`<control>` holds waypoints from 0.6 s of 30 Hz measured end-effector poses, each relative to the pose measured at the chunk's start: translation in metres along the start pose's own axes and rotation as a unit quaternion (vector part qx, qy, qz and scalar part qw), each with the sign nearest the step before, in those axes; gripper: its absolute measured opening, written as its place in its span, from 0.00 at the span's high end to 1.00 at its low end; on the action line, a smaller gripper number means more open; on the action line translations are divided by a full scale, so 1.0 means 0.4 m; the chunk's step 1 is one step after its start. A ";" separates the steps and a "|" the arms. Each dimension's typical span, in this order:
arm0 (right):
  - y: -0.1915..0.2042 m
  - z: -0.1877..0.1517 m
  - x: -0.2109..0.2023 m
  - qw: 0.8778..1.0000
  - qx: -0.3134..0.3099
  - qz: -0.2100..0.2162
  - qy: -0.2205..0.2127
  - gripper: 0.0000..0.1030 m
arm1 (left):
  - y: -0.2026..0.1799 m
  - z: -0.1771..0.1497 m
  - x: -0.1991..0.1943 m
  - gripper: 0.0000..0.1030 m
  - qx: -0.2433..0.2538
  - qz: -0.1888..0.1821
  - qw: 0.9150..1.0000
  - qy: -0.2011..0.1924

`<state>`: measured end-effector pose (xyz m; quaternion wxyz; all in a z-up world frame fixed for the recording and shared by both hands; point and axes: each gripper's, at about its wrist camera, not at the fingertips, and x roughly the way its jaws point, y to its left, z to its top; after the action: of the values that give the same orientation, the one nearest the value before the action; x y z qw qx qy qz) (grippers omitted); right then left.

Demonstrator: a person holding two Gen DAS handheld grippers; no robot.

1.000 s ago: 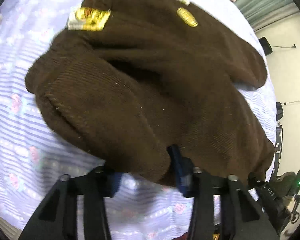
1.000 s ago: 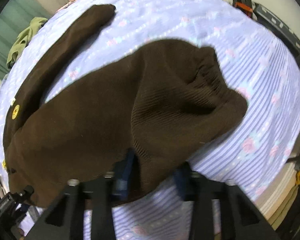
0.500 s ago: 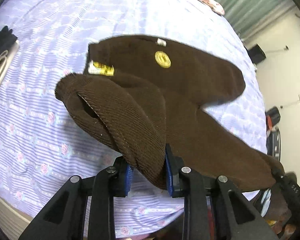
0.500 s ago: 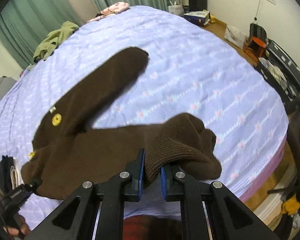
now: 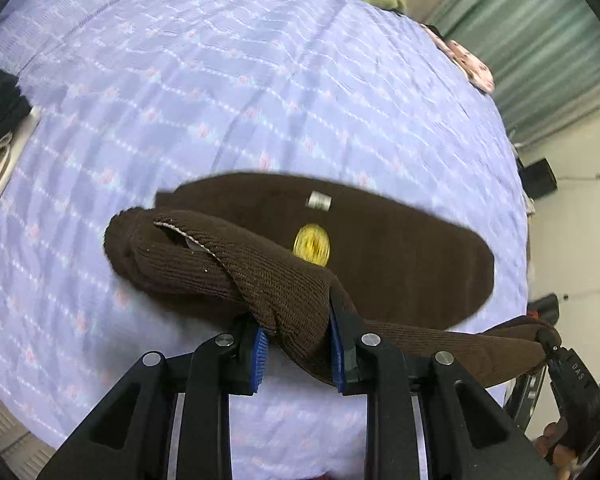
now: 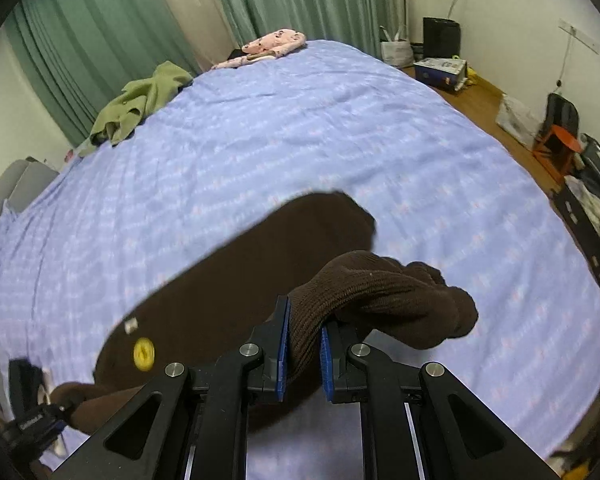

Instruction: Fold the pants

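Both the left gripper (image 5: 298, 344) and right gripper (image 6: 303, 350) are clamped on bunched ribbed ends of the pants (image 5: 400, 248), rest draped on the bed (image 5: 260, 80) ahead of the fingers, so thick knit could slip and wreck the fold.

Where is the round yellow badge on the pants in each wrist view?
Left wrist: badge at centre, just above the tongs.
Right wrist: badge lower left, left of the tongs.
Shared landmark: the white tag beside it on the pants.
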<state>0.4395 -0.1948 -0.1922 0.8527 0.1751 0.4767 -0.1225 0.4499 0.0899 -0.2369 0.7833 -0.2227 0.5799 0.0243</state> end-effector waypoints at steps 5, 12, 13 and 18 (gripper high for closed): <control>0.030 0.098 0.160 1.000 0.003 0.011 0.011 0.87 | -0.019 0.078 0.103 0.74 -0.010 0.023 1.000 -0.002; 0.074 0.149 0.364 0.999 -0.023 0.021 0.042 0.86 | -0.023 0.143 0.211 0.47 -0.009 0.071 0.997 0.018; 0.077 0.148 0.375 0.998 -0.025 0.022 0.043 0.84 | -0.028 0.146 0.204 0.34 -0.004 0.075 0.997 0.012; 0.080 0.161 0.327 0.999 -0.033 0.036 0.018 0.38 | -0.093 0.135 0.100 0.10 0.066 0.081 0.994 -0.043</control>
<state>0.5686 -0.1980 -0.2670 0.8529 0.1658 0.4896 -0.0729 0.5225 0.0680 -0.2492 0.8158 -0.1214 0.5624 0.0582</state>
